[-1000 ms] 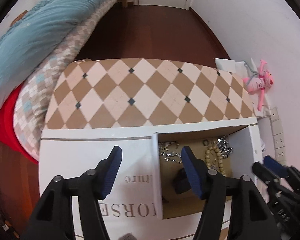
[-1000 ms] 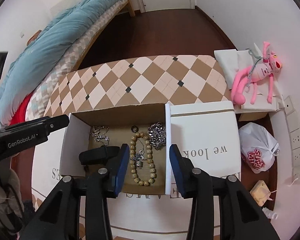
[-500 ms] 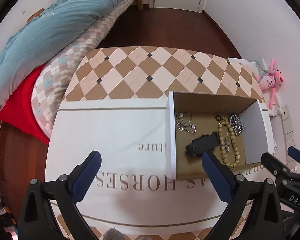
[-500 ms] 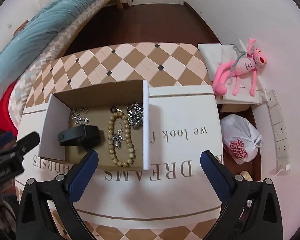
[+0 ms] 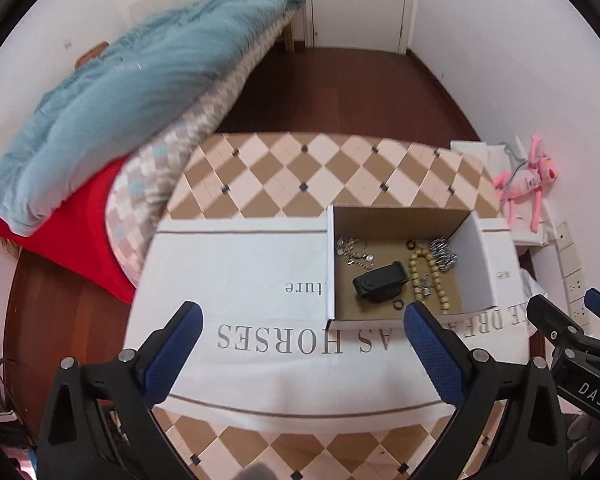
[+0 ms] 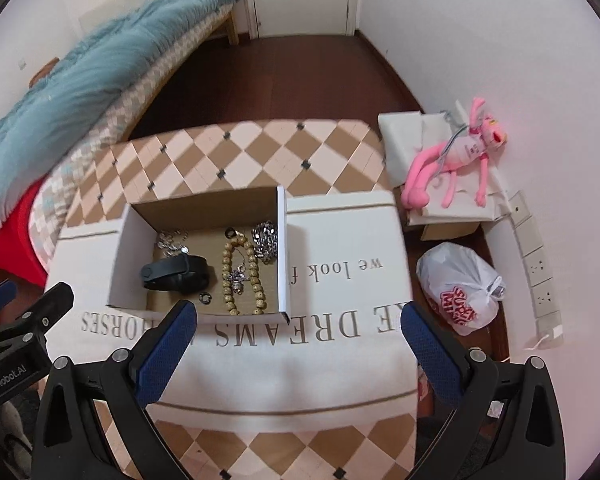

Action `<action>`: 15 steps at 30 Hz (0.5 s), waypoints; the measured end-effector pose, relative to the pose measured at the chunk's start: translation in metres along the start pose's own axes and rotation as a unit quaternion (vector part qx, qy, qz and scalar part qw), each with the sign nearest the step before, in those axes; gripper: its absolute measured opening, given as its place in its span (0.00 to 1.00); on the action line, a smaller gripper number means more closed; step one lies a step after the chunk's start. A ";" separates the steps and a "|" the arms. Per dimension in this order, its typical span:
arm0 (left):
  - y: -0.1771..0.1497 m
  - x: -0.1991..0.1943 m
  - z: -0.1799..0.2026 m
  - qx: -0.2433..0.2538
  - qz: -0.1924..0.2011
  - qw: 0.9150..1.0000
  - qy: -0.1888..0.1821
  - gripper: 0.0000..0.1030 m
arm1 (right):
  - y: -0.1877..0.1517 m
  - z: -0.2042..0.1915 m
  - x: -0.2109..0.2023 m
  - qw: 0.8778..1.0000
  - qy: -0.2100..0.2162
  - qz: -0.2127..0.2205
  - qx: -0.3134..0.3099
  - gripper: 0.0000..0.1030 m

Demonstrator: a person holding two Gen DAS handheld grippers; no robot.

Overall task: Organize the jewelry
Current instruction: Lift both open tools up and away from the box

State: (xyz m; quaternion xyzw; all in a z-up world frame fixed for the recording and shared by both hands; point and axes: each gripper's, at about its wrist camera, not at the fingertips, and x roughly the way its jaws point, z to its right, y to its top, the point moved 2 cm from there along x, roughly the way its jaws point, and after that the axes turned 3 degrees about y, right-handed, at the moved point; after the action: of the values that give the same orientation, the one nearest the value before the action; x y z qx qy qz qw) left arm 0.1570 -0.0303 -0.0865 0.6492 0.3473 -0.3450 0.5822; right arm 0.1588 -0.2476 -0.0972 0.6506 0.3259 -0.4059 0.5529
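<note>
- Checkered table (image 5: 300, 168) under a white cloth (image 5: 236, 264) in the left wrist view; one open box (image 5: 476, 264) holds one bead string (image 5: 434, 276), one black case (image 5: 380, 280), two chain piles; left gripper (image 5: 300, 348) spread wide, holding nothing, before the box's near edge
- Right wrist view: right gripper (image 6: 296, 344) equally wide, holding nothing; one small ring (image 6: 206, 298) beside the case; one pink toy (image 6: 452, 168) and one bag (image 6: 460, 288) lie off the table's right edge

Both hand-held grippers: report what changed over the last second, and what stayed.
The left hand-held gripper and right hand-held gripper opened wide and pulled back up from the open cardboard box, holding nothing. The black clip-shaped case, wooden bead bracelet and silver chains stayed in the box.
</note>
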 end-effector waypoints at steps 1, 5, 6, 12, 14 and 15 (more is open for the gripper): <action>-0.001 -0.012 -0.001 -0.001 0.009 1.000 -0.002 1.00 | -0.001 0.000 -0.011 1.000 0.001 0.009 0.002 1.00; -0.003 -0.049 -0.003 -0.006 0.029 1.000 -0.009 1.00 | -0.006 0.001 -0.054 0.999 0.002 0.039 0.003 1.00; -0.004 -0.058 -0.003 -0.007 0.034 0.999 -0.012 1.00 | -0.008 0.000 -0.066 0.999 0.002 0.048 0.002 1.00; -0.012 -0.113 -0.009 -0.011 0.067 0.998 -0.020 1.00 | -0.018 -0.005 -0.127 0.996 0.002 0.090 -0.004 1.00; -0.014 -0.127 -0.010 -0.010 0.076 0.997 -0.022 1.00 | -0.022 -0.007 -0.147 0.994 -0.001 0.106 -0.005 1.00; -0.016 -0.136 -0.011 -0.010 0.082 0.996 -0.023 1.00 | -0.025 -0.008 -0.157 0.994 -0.002 0.111 -0.006 1.00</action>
State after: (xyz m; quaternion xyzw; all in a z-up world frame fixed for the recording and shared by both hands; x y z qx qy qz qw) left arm 0.0730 -0.0248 0.0226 0.6613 0.2834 -0.3074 0.6228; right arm 0.0669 -0.2311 0.0314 0.6787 0.2528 -0.3412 0.5992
